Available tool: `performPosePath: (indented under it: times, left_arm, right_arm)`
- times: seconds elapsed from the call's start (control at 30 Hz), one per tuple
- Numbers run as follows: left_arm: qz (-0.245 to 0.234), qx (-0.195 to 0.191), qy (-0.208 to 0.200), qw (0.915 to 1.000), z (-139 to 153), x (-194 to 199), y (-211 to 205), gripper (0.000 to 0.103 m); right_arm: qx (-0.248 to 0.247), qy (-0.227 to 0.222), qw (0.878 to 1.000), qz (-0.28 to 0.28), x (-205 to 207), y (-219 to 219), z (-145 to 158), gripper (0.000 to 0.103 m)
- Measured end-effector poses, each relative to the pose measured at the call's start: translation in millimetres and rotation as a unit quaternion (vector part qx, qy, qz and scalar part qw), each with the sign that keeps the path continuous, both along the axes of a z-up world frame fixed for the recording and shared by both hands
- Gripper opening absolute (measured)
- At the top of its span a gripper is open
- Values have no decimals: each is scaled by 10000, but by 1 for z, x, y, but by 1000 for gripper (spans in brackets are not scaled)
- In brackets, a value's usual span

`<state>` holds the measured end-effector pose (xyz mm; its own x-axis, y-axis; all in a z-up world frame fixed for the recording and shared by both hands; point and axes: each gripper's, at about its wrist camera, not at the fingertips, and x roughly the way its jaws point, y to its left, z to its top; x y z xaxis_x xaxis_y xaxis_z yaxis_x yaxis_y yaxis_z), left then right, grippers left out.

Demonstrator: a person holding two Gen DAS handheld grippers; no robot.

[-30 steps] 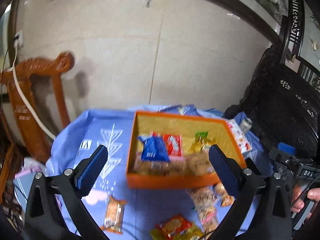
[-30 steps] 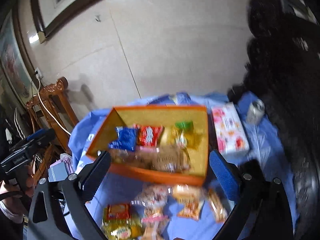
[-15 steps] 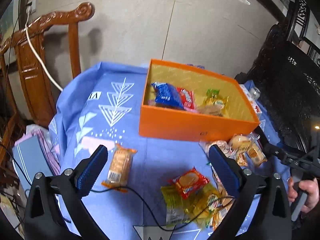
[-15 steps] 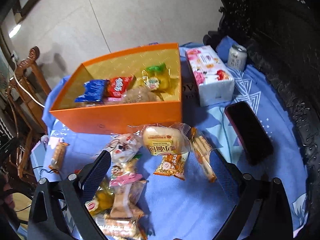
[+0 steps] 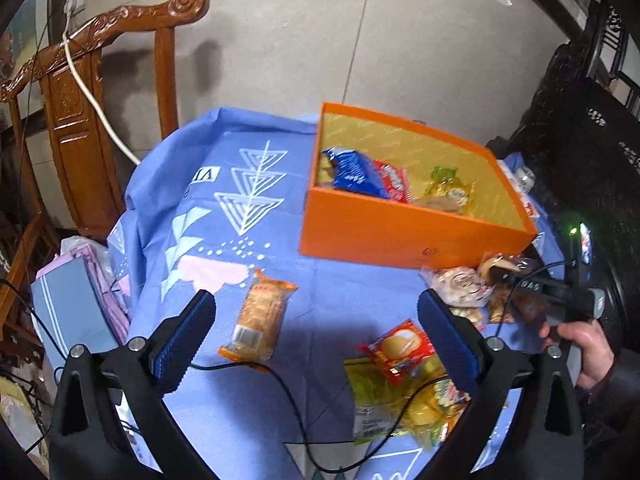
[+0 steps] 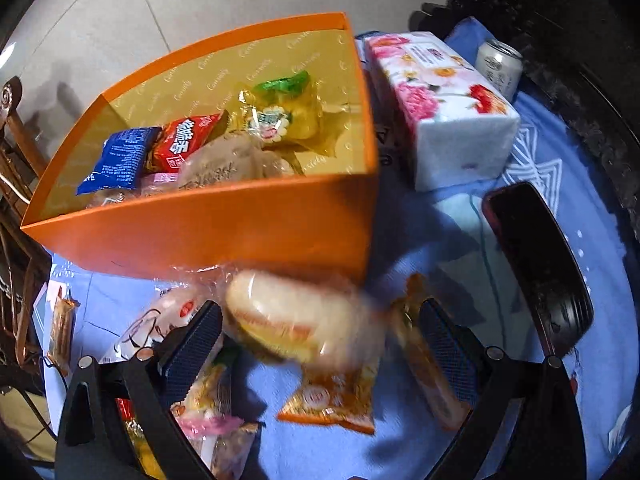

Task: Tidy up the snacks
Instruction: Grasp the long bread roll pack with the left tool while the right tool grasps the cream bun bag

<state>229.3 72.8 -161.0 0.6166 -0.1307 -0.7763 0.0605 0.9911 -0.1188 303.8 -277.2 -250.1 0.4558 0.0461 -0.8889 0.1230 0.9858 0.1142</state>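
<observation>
Showing only rightward: tissue pack (image 6: pixel 444 108), can (image 6: pixel 499 68)

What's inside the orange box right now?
The orange box holds a blue packet, a red packet, a yellow packet with a green end and a pale clear-wrapped bun. Its near wall hides whatever lies below them.

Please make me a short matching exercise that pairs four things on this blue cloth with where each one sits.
Things:
1. blue foil snack packet
2. floral tissue pack
3. black flat phone
4. pale wrapped bun

Places:
A. in front of the orange cardboard box, between the right gripper jaws
B. inside the box
C. right of the box
D. nearer the camera than the tissue pack

Pairs: 1-B, 2-C, 3-D, 4-A
</observation>
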Motion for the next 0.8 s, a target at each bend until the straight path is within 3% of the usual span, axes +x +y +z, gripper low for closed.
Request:
performPosePath:
  times: [0.07, 0.1, 0.23, 0.67, 0.8]
  left_arm:
    - [61, 25, 55, 10000, -6, 3, 5, 99]
    - [103, 52, 104, 9999, -12, 5, 8, 99]
    - [175, 104, 343, 9992, -38, 20, 16, 99]
    - [19, 373, 811, 9960, -108, 61, 23, 99]
    - [-58, 412, 1062, 9935, -131, 72, 22, 99]
  right_arm:
    - [-68, -121, 9998, 151, -1, 6, 3, 81]
    - [-40, -173, 9994, 293, -3, 10, 5, 62]
    - [-174, -271, 9986, 431, -12, 19, 15, 53]
    - [885, -524, 9945, 173, -54, 2, 73, 47]
    - [904, -636, 9933, 340, -63, 11, 85, 45]
